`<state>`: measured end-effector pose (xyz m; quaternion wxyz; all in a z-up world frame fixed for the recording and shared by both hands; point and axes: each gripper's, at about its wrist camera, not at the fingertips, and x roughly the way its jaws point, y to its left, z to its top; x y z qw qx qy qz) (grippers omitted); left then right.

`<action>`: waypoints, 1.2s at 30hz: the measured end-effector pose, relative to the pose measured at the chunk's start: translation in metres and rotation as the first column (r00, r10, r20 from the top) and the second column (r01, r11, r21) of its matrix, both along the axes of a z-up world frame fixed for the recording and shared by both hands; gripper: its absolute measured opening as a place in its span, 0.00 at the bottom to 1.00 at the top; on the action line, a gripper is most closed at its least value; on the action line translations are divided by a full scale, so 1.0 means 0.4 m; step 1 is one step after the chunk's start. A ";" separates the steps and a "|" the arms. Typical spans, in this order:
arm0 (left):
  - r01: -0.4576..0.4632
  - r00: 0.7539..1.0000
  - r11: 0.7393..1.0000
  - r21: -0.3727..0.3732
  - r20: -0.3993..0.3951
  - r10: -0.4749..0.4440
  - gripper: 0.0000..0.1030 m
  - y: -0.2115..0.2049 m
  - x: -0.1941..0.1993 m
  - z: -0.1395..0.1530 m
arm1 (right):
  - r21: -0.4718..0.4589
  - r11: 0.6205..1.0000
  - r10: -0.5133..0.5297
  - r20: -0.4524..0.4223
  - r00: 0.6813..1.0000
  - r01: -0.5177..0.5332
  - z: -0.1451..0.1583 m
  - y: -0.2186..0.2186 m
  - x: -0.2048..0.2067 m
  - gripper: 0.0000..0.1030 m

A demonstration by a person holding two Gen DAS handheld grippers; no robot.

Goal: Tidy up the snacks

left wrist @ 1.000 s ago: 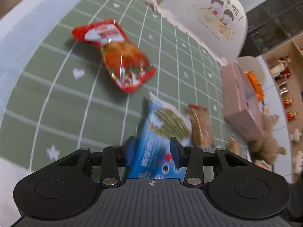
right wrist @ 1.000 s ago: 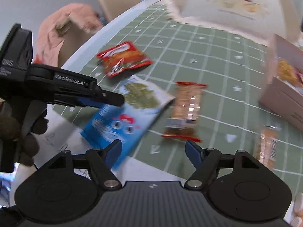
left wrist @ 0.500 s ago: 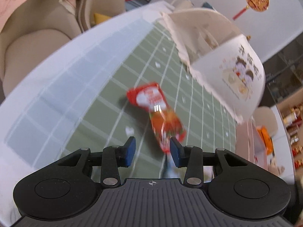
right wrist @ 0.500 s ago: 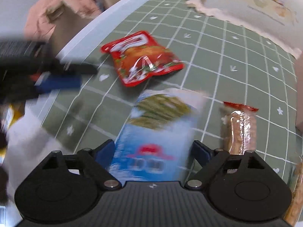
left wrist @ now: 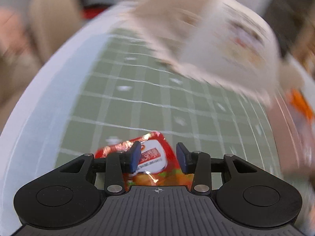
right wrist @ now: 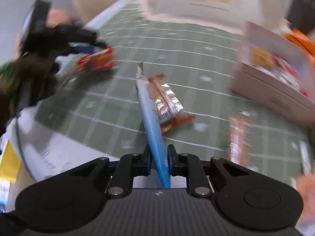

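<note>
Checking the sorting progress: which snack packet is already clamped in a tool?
The blue packet, pinched edge-on in the right tool. The red packet only lies between the left tool's open pads.

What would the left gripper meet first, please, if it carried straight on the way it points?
Probably the red packet, lying between the open jaws of the left gripper; depth is unclear in the blur.
</note>
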<state>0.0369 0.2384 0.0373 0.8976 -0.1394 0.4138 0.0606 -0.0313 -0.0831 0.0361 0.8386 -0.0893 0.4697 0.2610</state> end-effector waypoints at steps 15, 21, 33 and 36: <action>0.198 0.980 0.976 -0.088 0.032 -0.196 0.33 -0.099 -0.142 0.038 | -0.004 0.993 0.114 -0.038 0.993 -0.114 -0.058 0.067 0.009 0.57; -0.106 0.994 0.985 -0.135 0.007 0.108 0.33 0.067 -0.138 0.011 | -0.031 0.986 0.162 0.001 0.987 -0.162 -0.063 0.103 -0.017 0.65; 0.298 0.950 0.947 -0.121 -0.059 -0.306 0.42 -0.194 -0.153 -0.021 | -0.024 1.000 -0.016 0.019 1.000 0.017 -0.072 -0.008 0.000 0.75; 0.315 0.941 0.929 -0.193 -0.066 -0.333 0.40 -0.222 -0.177 -0.028 | -0.034 0.999 -0.001 0.064 0.998 0.003 -0.059 0.000 -0.010 0.75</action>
